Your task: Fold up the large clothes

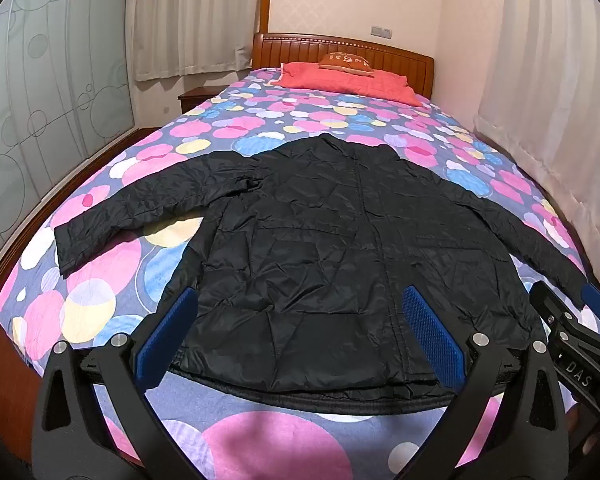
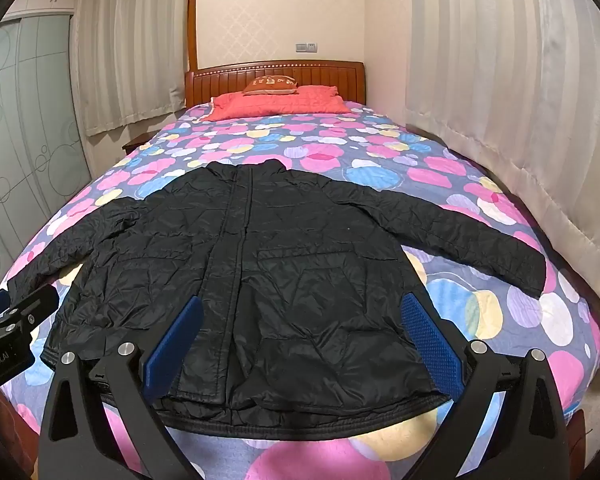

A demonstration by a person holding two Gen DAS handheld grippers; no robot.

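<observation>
Your left gripper [image 1: 300, 332] and right gripper [image 2: 302, 344] hang spread wide; black jacket [image 1: 320, 248] flat at twelve o'clock on the bedspread [image 1: 100, 272].

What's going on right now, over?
Both hand-held grippers, left and right, open, empty. Black jacket flat on bed, sleeves spread, unfolded. Nothing blocking.

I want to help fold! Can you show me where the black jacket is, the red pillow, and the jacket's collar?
black jacket [image 1: 320, 240]: left wrist view, middle of its chest.
red pillow [image 2: 276, 106]: right wrist view, middle of its top.
jacket's collar [image 2: 256, 166]: right wrist view, top edge by the zipper.
</observation>
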